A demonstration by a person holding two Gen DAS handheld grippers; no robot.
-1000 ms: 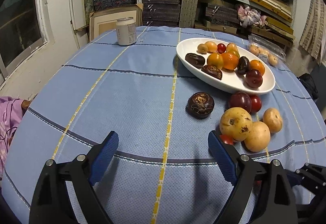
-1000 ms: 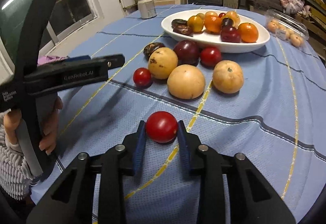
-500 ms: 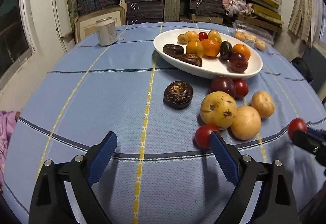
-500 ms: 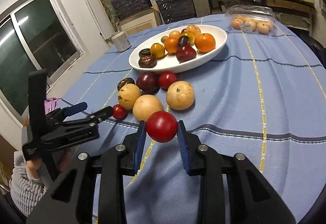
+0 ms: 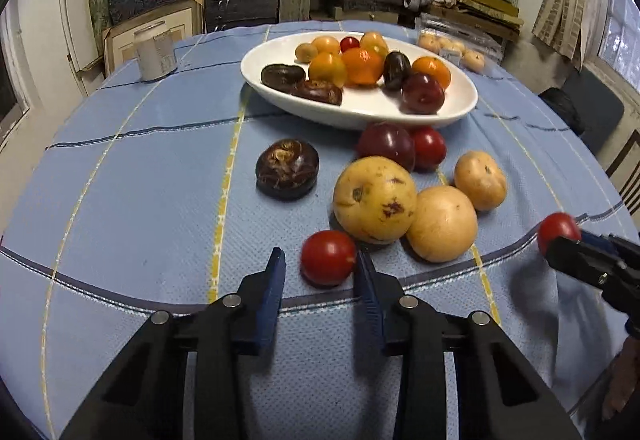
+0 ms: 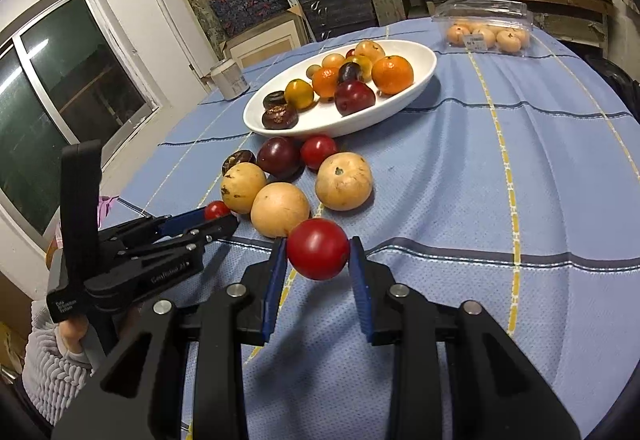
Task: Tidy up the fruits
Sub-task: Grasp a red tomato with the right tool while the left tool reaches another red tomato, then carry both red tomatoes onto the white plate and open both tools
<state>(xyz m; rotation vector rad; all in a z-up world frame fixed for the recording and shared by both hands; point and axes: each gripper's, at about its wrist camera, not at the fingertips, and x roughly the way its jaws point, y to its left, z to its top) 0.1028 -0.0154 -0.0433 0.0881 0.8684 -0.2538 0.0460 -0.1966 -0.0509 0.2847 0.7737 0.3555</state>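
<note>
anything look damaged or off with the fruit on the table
The yellow fruit nearest the left gripper has dark brown blemishes on its skin, and the dark round fruit beside it looks shrivelled and crusty on top. Nothing is spilled.

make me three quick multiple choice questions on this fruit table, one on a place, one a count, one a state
1. Where is the can?
a) on the cloth, left of the bowl
b) in the bowl
c) between the right jaws

2. How many yellow fruits lie on the cloth?
a) one
b) five
c) three

3. The right gripper is
a) open and empty
b) shut on a tomato
c) shut on an orange

Answers:
1 a, it stands on the cloth at far left.
2 c, three sit clustered before the bowl.
3 b, both pads press a red tomato held above the cloth.
</note>
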